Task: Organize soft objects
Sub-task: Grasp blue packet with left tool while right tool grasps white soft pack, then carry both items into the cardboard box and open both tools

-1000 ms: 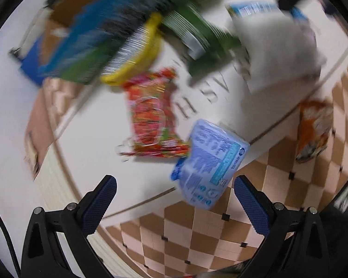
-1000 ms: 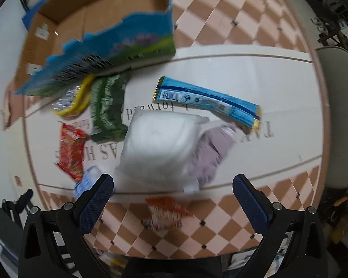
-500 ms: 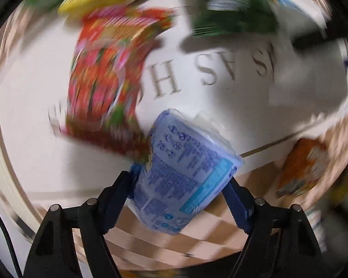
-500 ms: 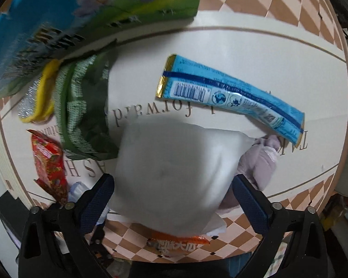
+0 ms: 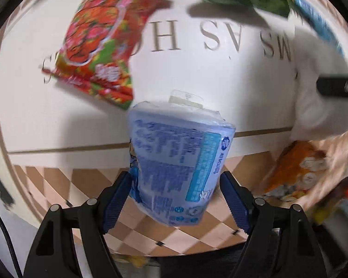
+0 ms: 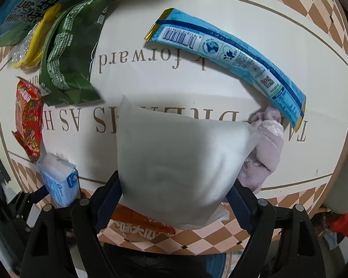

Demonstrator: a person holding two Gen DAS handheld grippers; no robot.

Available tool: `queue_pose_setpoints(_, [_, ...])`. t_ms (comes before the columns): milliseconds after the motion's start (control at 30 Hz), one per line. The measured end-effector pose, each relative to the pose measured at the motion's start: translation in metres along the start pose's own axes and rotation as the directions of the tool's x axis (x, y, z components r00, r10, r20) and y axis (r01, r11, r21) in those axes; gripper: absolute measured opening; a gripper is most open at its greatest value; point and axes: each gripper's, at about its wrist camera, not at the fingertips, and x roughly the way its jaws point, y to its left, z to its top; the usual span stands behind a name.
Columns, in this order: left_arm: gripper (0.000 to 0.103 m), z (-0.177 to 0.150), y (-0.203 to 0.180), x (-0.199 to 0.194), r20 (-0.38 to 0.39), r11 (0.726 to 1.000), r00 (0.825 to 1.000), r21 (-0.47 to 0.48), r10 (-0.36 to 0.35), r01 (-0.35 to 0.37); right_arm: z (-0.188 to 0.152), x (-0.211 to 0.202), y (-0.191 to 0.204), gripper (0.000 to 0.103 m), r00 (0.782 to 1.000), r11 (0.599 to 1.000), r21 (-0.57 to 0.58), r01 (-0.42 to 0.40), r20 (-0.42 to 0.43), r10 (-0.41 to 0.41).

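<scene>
My left gripper (image 5: pixel 174 199) is shut on a light blue tissue pack (image 5: pixel 178 162), its blue pads pressing both sides; the pack is lifted off the white mat (image 5: pixel 34 115). The same pack shows at the lower left of the right wrist view (image 6: pixel 60 183). My right gripper (image 6: pixel 174 210) is shut on a soft white translucent packet (image 6: pixel 181 159), held above the mat. A pale pink cloth (image 6: pixel 264 153) lies just right of that packet.
A red snack bag (image 5: pixel 99 46) (image 6: pixel 27 118), a green bag (image 6: pixel 69 58), a yellow pack (image 6: pixel 34 44), a long blue wrapper (image 6: pixel 232 55) and a large blue-green bag (image 6: pixel 41 4) lie on the mat. An orange snack bag (image 5: pixel 297 166) (image 6: pixel 139 224) lies on the checkered floor.
Both grippers came down from open and closed: the left on the blue tissue pack, the right on the white packet. Both items now sit raised between the pads.
</scene>
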Motion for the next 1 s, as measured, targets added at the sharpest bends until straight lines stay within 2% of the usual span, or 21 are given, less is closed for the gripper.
queue_pose_setpoints(33, [0.077,-0.002,-0.001,0.002,0.004,1.000,1.000,-0.005,0.013,-0.013,0.005,-0.004,0.001,0.087,1.000,1.000,0.001,0.008,-0.001,-0.008])
queue_pose_setpoints(67, [0.064,-0.004,0.000,-0.001,0.011,1.000,1.000,-0.020,0.018,-0.018,0.004,-0.002,0.002,0.087,1.000,1.000,0.000,0.015,0.005,-0.015])
queue_pose_setpoints(100, [0.059,-0.004,0.001,0.002,0.017,0.999,1.000,-0.042,0.017,-0.016,0.008,-0.004,0.005,0.087,1.000,1.000,0.005,0.019,0.009,-0.019])
queue_pose_setpoints(167, [0.050,-0.010,0.006,0.005,0.032,0.996,0.999,-0.090,-0.005,0.008,0.005,0.002,0.008,0.087,1.000,0.999,0.026,0.020,0.021,-0.021])
queue_pose_setpoints(233, [0.044,-0.022,0.017,-0.007,0.036,0.990,0.999,-0.133,-0.036,0.040,0.005,-0.001,-0.002,0.080,0.999,0.999,0.035,0.007,0.053,-0.009])
queue_pose_setpoints(300, [0.042,-0.031,0.026,-0.013,0.052,0.985,0.998,-0.167,-0.043,0.051,-0.004,-0.003,-0.006,0.075,0.997,0.999,0.039,-0.016,0.080,0.013])
queue_pose_setpoints(400, [0.041,-0.042,0.044,-0.048,0.090,0.979,0.995,-0.197,-0.034,0.051,-0.019,-0.009,-0.014,0.072,0.993,0.998,0.040,-0.056,0.103,0.052])
queue_pose_setpoints(500, [0.041,-0.058,0.057,-0.085,0.148,0.969,0.987,-0.227,-0.067,0.100,-0.033,-0.027,-0.017,0.072,0.984,0.993,0.014,-0.114,0.140,0.111])
queue_pose_setpoints(567, [0.041,-0.067,0.066,-0.122,0.206,0.961,0.974,-0.233,-0.099,0.147,-0.045,-0.046,-0.022,0.072,0.971,0.985,-0.011,-0.172,0.169,0.171])
queue_pose_setpoints(667, [0.041,-0.074,0.077,-0.180,0.299,0.958,0.947,-0.217,-0.119,0.189,-0.055,-0.086,-0.029,0.072,0.934,0.956,-0.057,-0.287,0.205,0.292])
queue_pose_setpoints(767, [0.041,-0.052,0.087,-0.240,0.375,0.961,0.916,-0.167,-0.144,0.220,-0.057,-0.139,-0.029,0.072,0.895,0.933,-0.108,-0.344,0.263,0.360])
queue_pose_setpoints(833, [0.041,-0.008,0.051,-0.261,0.390,0.960,0.902,-0.127,-0.184,0.250,-0.054,-0.177,-0.028,0.072,0.869,0.923,-0.135,-0.360,0.311,0.384])
queue_pose_setpoints(933, [0.041,0.061,0.050,-0.268,0.395,0.960,0.893,-0.082,-0.217,0.269,-0.034,-0.222,-0.021,0.072,0.835,0.919,-0.156,-0.363,0.383,0.395])
queue_pose_setpoints(1000, [0.041,0.101,0.051,-0.276,0.404,0.967,0.893,-0.070,-0.196,0.244,0.001,-0.246,-0.004,0.072,0.825,0.924,-0.160,-0.346,0.417,0.381])
